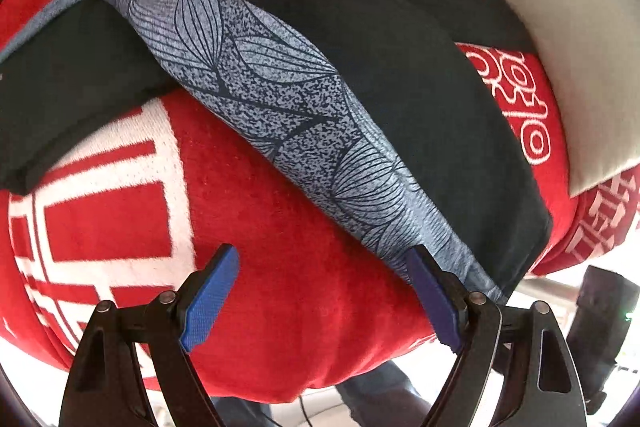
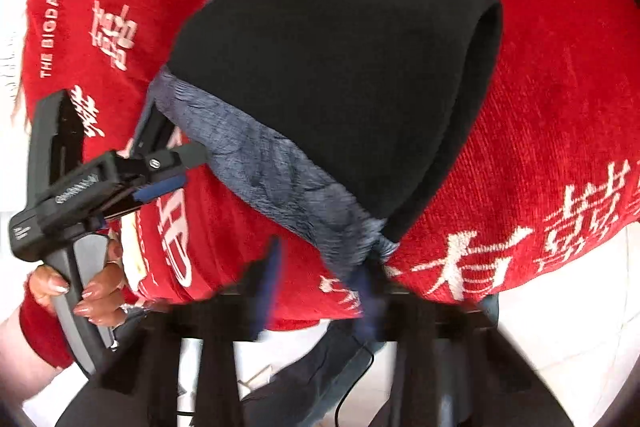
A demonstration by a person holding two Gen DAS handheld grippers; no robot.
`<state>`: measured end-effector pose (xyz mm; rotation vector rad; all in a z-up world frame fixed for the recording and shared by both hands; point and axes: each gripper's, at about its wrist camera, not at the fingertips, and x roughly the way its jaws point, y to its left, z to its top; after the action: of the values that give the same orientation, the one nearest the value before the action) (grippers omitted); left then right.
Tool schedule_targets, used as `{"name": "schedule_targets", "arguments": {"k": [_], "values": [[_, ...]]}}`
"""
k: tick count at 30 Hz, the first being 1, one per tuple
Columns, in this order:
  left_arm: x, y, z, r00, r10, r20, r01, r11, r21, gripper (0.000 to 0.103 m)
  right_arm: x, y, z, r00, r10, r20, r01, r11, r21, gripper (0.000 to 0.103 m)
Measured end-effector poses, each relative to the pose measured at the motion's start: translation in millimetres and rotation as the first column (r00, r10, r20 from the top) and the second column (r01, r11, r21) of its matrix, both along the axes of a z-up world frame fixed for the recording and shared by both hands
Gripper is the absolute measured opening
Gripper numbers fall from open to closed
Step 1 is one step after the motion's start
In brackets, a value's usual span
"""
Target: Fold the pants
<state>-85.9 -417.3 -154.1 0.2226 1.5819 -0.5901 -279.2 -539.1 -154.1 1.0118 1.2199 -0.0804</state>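
The pants [image 1: 360, 75] (dark, with a blue leaf-print band) lie on a red blanket [image 1: 260, 227]. The left tongs [image 1: 320, 291] stand apart, 1 pad touching the band's end. The right tongs [image 2: 320, 283] are blurred; I cannot tell their state.

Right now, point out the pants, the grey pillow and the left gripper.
pants [image 1: 400, 39], left wrist view, dark fleece lining.
grey pillow [image 1: 580, 39], left wrist view, middle of its face.
left gripper [image 1: 324, 291], left wrist view, midway between its blue fingertips.
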Motion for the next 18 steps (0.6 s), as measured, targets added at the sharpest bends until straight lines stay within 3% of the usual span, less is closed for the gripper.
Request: {"name": "schedule_targets", "arguments": {"k": [4,8,10,12,13,14,15,18], "values": [[-2,-13,-1,0.998,0.057,-0.041,-0.058,0.998,-0.032,0.087,2,-20,21,0.997,-0.033,0.067,0.026,0.994,0.110,0.003],[5,-21,-6,0.979,0.148,-0.143,-0.163,0.982,-0.097,0.087,12,-45,62,0.984,-0.024,0.175,-0.001,0.989,0.146,0.003],[10,-26,-14,0.961,0.193,-0.200,-0.217,0.971,-0.105,0.087,16,-56,72,0.981,-0.020,0.192,-0.009,0.989,0.150,0.003],[11,-31,-16,0.956,0.212,-0.204,-0.237,0.965,-0.109,0.084,18,-63,76,0.981,-0.017,0.196,-0.013,0.988,0.153,0.003],[11,-32,-14,0.959,0.208,-0.195,-0.235,0.964,-0.128,0.075,19,-66,76,0.981,-0.017,0.194,-0.014,0.987,0.159,0.003],[14,-34,-13,0.961,0.195,-0.194,-0.225,0.963,-0.148,0.049,19,-68,76,0.982,-0.018,0.189,-0.013,0.986,0.164,0.003],[16,-37,-13,0.960,0.181,-0.211,-0.218,0.962,-0.165,0.028,19,-69,74,0.983,-0.019,0.180,-0.012,0.985,0.170,0.003],[23,-41,-7,0.961,0.174,-0.213,-0.214,0.960,-0.182,0.013,21,-75,73,0.988,-0.031,0.154,0.000,0.980,0.199,0.003]]}}
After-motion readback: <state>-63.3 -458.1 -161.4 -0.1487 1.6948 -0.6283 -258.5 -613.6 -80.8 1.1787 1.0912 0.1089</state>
